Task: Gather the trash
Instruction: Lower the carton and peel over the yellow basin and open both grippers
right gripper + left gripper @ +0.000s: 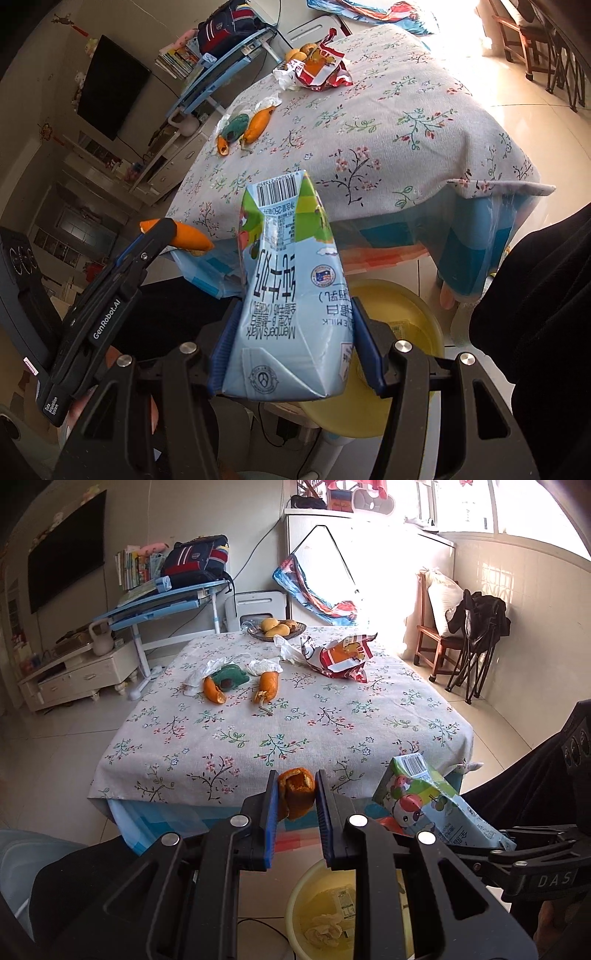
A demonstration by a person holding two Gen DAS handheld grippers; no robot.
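Yellow bin [295, 904] stands on the floor below both grippers. The left gripper [295, 797] pinches an orange peel [297, 794] between its jaws, above the bin. The right gripper [291, 354] clamps a crushed milk carton [288, 295] just beside. Farther, on the table [280, 738], lie more peels [267, 685], tissues [264, 664] and a snack bag [341, 655].

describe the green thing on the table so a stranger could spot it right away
Start at the floral table and go to its far left part, short of the fruit bowl. The green wrapper lies between two orange peels, beside white tissues. It is the only dark green item there.
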